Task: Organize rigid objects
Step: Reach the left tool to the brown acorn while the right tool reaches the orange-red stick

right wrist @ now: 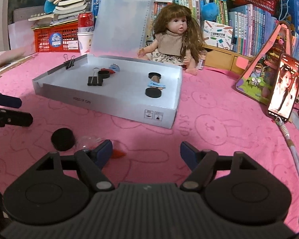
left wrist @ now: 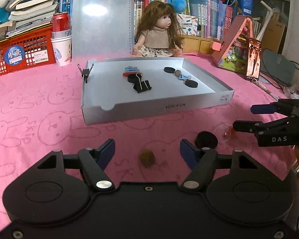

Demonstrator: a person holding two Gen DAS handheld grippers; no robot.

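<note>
A white cardboard tray (left wrist: 149, 111) (right wrist: 109, 107) lies on the pink cloth. It holds a black binder clip (left wrist: 142, 84) (right wrist: 94, 80), black discs (left wrist: 191, 83) (right wrist: 153, 92) and small blue pieces. My left gripper (left wrist: 147, 151) (right wrist: 25, 110) is open, with a brown walnut-like nut (left wrist: 147, 158) on the cloth between its fingers, untouched. Right of it lie a loose black disc (left wrist: 206, 139) (right wrist: 62, 139) and a clear ball (left wrist: 223, 132) (right wrist: 89, 141). My right gripper (right wrist: 146, 151) (left wrist: 245, 117) is open. A small red piece (right wrist: 118, 154) lies by its left finger, which hides part of the ball.
A doll (left wrist: 159, 33) sits behind the tray beside an upright translucent clipboard (left wrist: 101, 20). A red crate (left wrist: 20, 53) and a can on a paper cup (left wrist: 60, 23) stand back left. A phone (right wrist: 285, 87) leans at right, its cord (right wrist: 295, 155) trailing forward. A second clip (left wrist: 85, 73) grips the tray's left wall.
</note>
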